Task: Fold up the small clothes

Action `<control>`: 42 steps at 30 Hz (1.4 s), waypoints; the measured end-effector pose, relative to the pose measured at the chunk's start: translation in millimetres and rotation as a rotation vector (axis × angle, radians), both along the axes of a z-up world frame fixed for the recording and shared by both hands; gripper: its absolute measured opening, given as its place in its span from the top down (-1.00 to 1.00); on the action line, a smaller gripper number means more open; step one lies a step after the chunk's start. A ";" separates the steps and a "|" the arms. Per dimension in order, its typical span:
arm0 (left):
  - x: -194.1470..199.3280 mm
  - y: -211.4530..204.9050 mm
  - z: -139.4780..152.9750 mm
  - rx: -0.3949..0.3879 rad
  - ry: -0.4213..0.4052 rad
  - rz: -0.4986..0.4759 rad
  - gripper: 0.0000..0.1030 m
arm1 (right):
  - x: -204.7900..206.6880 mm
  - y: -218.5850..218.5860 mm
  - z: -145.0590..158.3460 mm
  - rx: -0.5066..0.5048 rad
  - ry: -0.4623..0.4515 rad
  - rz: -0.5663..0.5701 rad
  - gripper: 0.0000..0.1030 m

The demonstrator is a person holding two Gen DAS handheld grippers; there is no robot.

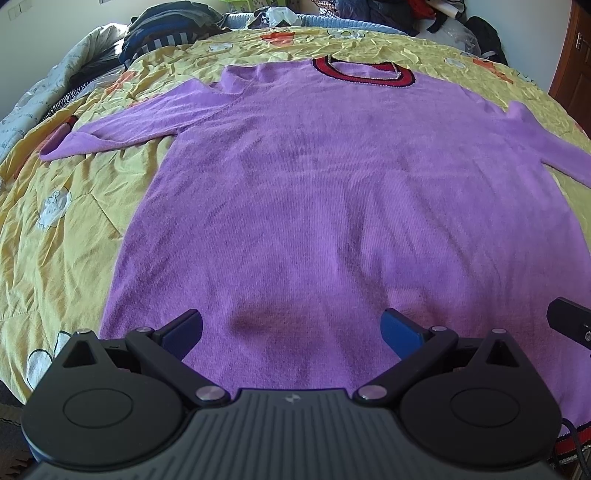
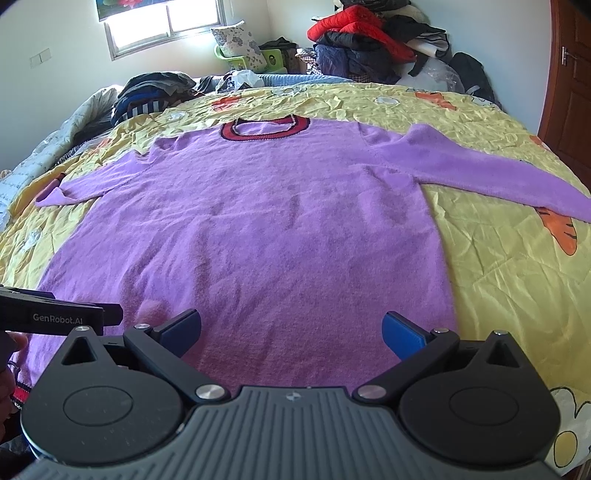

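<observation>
Fingers (image 1: 183, 330) of the left gripper (image 1: 291, 332) spread wide, nothing between them, blue pads hovering over the lower part of the sweater (image 1: 332, 206) near its hem. Right gripper (image 2: 291, 332) same: fingers (image 2: 400, 332) wide apart, empty, over the hem end toward the sweater's right side. Cannot tell if either pair touches the fabric. Left gripper shows at the left edge of the right wrist view as a black bar with white lettering, just beside the right gripper; a bit of hand (image 2: 11, 345) under it. Sweater is purple, lying flat and face up on a yellow quilt (image 2: 498, 277) with orange and white cartoon prints, on a bed. Red collar (image 2: 266, 128) with dark trim at the far end, both sleeves spread out to the sides, hem nearest the cameras. Beyond the quilt: pile of dark clothes (image 2: 155, 92) at far left, heap of red and black clothes (image 2: 369, 40) at far right, window (image 2: 166, 26), brown door (image 2: 570, 74) on the right.
</observation>
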State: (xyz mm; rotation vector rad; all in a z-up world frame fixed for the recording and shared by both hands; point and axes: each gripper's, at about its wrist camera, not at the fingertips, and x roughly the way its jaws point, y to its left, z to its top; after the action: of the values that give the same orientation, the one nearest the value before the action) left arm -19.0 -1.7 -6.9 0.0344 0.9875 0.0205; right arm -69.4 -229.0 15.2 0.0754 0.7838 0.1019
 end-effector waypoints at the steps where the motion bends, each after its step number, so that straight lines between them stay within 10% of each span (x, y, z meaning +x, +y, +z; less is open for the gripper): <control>1: 0.0 0.1 0.0 0.000 0.000 0.000 -1.00 | 0.3 -1.0 0.2 0.003 -0.003 -0.002 -1.00; 12: 19.1 -13.6 20.3 0.003 -0.100 -0.035 -1.00 | 15.1 -62.4 6.4 0.219 -0.130 0.013 -1.00; 28: 74.9 -68.6 25.0 -0.006 -0.130 -0.139 -1.00 | 49.0 -343.9 -35.3 0.504 -0.229 -0.713 -1.00; 37: 89.3 -78.2 13.0 0.008 -0.075 -0.140 -1.00 | 60.0 -430.5 -71.4 0.727 -0.383 -0.826 -0.99; 42: 93.6 -81.6 12.7 0.025 -0.074 -0.133 -1.00 | 74.3 -478.6 -82.2 0.825 -0.426 -0.902 -0.34</control>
State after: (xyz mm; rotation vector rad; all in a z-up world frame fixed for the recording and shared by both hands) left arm 74.6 -83.3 5.8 0.1213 0.9096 -0.0869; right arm 4.8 -707.6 -67.0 1.1381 0.1857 -0.4131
